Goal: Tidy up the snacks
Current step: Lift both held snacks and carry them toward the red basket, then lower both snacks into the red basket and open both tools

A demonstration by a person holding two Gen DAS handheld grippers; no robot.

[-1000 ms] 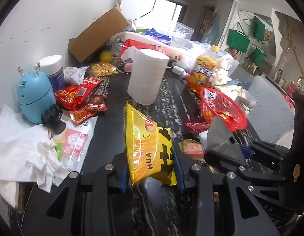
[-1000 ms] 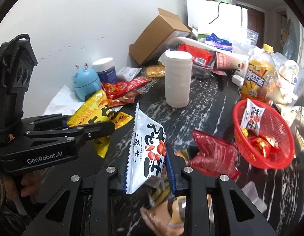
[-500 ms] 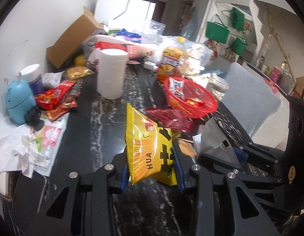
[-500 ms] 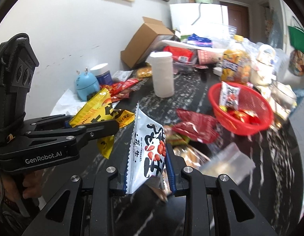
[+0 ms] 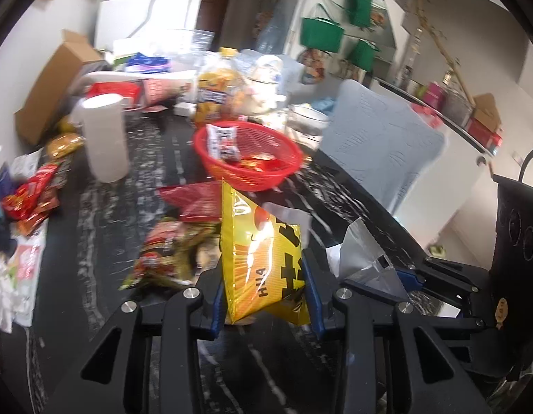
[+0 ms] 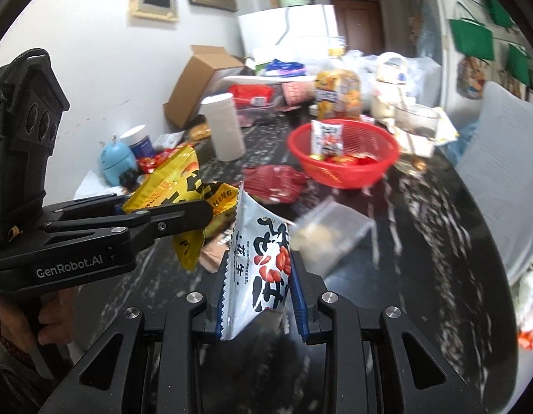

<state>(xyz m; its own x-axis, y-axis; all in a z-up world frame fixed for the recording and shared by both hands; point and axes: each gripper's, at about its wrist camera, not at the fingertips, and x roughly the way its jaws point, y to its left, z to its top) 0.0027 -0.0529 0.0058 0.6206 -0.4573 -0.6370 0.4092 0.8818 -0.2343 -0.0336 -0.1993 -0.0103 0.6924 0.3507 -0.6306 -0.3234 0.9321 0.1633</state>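
My left gripper (image 5: 263, 276) is shut on a yellow snack bag (image 5: 258, 252) marked HUA, held upright above the dark marble table (image 5: 104, 276). My right gripper (image 6: 259, 272) is shut on a white peanut bag (image 6: 263, 265) with red nuts printed on it. In the right wrist view the left gripper (image 6: 197, 212) and its yellow bag (image 6: 173, 183) hang at the left. In the left wrist view the right gripper (image 5: 401, 276) holds the bag's silver back (image 5: 363, 255). A red mesh basket (image 5: 252, 172), also red basket (image 6: 339, 172), stands ahead with a white packet and small red sweets inside.
A white cylinder (image 5: 106, 138), a dark red bag (image 5: 194, 200), a green-red packet (image 5: 166, 252) and red wrappers (image 5: 31, 196) lie on the table. A clear plastic box (image 6: 332, 231) sits near the right gripper. A cardboard box (image 6: 201, 82), orange drink bottle (image 6: 337, 93) and grey chair (image 5: 377, 145) stand around.
Both grippers have swung to the right with their bags held. The red basket has come from the right edge toward the middle of both views and looks closer.
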